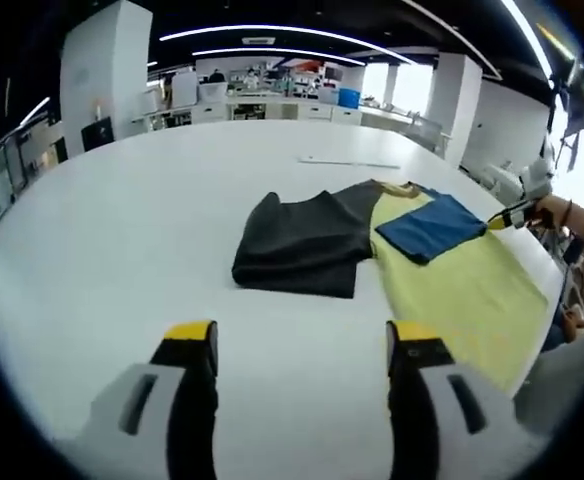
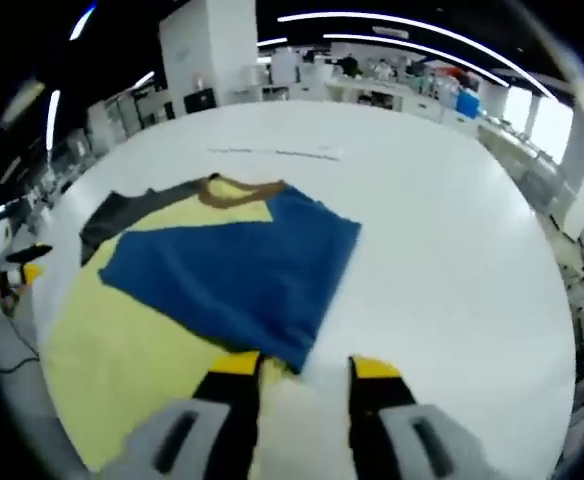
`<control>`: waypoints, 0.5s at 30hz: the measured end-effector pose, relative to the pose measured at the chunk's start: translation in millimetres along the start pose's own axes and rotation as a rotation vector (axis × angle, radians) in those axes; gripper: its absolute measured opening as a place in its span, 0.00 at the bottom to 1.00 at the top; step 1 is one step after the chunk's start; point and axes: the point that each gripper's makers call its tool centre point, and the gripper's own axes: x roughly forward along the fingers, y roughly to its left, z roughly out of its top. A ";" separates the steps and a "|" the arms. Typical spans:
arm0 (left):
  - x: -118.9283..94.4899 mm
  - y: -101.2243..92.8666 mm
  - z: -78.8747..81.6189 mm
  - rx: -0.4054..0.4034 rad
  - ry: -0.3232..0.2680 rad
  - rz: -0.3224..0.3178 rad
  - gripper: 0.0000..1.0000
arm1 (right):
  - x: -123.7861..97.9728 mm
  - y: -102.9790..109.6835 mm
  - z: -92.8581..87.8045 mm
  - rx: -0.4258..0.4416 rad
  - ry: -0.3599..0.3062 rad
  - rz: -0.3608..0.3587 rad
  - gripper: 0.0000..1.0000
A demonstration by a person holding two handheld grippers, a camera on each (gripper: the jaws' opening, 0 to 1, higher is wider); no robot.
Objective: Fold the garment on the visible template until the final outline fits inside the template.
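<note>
The garment looks soft and limp — best pinched at its blue sleeve corner, lower centre of the right gripper view, where the right gripper hovers with fingers parted and empty, as are the left gripper fingers.

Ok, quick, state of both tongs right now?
Left tongs: open, holding nothing, over bare table short of the shirt.
Right tongs: open, at the blue sleeve's edge, not gripping it.

Yellow-grey garment flat, grey side and blue sleeve folded inward.

Open-plan lab — workbenches, strip lights.
</note>
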 end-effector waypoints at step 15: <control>20.6 31.8 6.7 0.021 -0.040 0.090 0.51 | -31.5 34.0 12.2 -0.061 -0.083 0.096 0.86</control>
